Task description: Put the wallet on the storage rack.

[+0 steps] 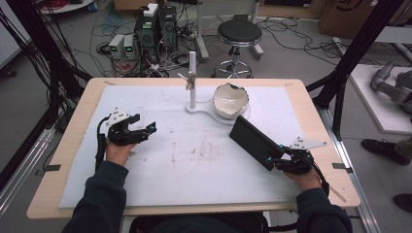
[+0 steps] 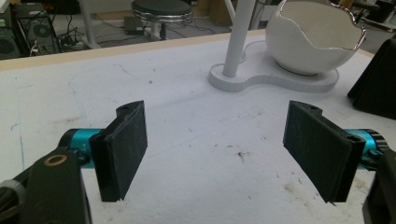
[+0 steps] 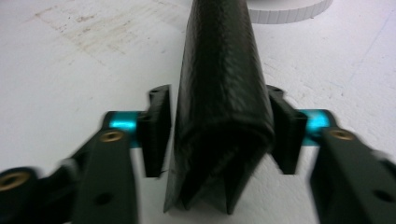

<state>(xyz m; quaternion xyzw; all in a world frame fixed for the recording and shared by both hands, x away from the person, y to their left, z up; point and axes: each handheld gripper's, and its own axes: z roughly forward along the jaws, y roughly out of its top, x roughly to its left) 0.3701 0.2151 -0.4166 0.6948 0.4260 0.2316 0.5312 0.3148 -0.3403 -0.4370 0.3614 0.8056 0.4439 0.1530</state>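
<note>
Overhead, the black case is lying near the right gripper, its long axis running up-left toward the bowl. Alongside, the left gripper is gaping wide, holding nothing. Close in, the right gripper's pads are flanking the case's near end, touching or nearly so.

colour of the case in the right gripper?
Black case, textured; right gripper view shows it best.

black case runs off the top edge in the right gripper view — far end cut off; can't tell if the jaws actually touch it; white bowl clipped up top in the left gripper view
</note>
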